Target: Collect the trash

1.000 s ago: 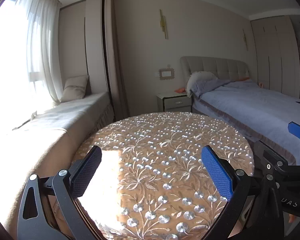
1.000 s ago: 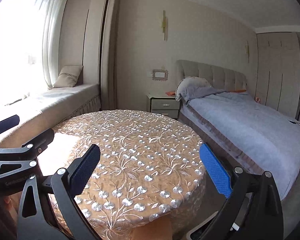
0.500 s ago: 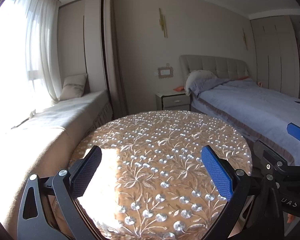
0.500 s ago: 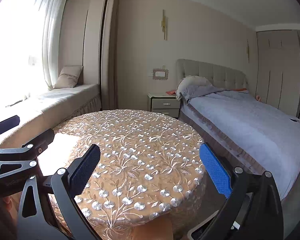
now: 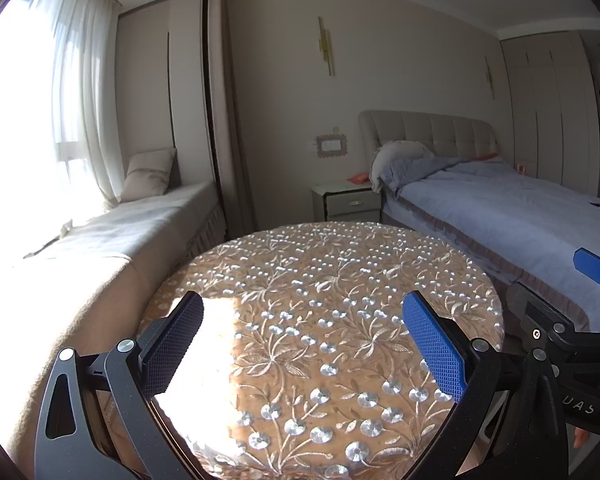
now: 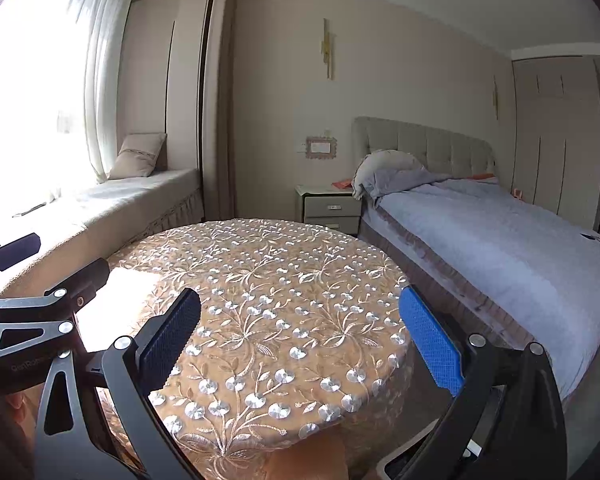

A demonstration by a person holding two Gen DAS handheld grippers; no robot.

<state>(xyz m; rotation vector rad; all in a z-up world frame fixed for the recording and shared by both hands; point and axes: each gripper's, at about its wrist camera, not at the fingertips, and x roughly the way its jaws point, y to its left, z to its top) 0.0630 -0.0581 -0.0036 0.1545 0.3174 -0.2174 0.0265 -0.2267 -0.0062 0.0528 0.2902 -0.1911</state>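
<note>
My left gripper is open and empty, held over the near part of a round table covered by a tan embroidered cloth. My right gripper is open and empty over the same table, to the right of the left one. The left gripper shows at the left edge of the right wrist view. The right gripper shows at the right edge of the left wrist view. No trash shows on the tabletop in either view.
A bed with a grey cover stands right of the table. A nightstand with an orange item on top stands at the far wall. A window bench with a cushion runs along the left. A white object sits on the floor.
Both views have pulled back and tilted slightly, so the table sits a little lower and farther. Both grippers stay open and empty.
</note>
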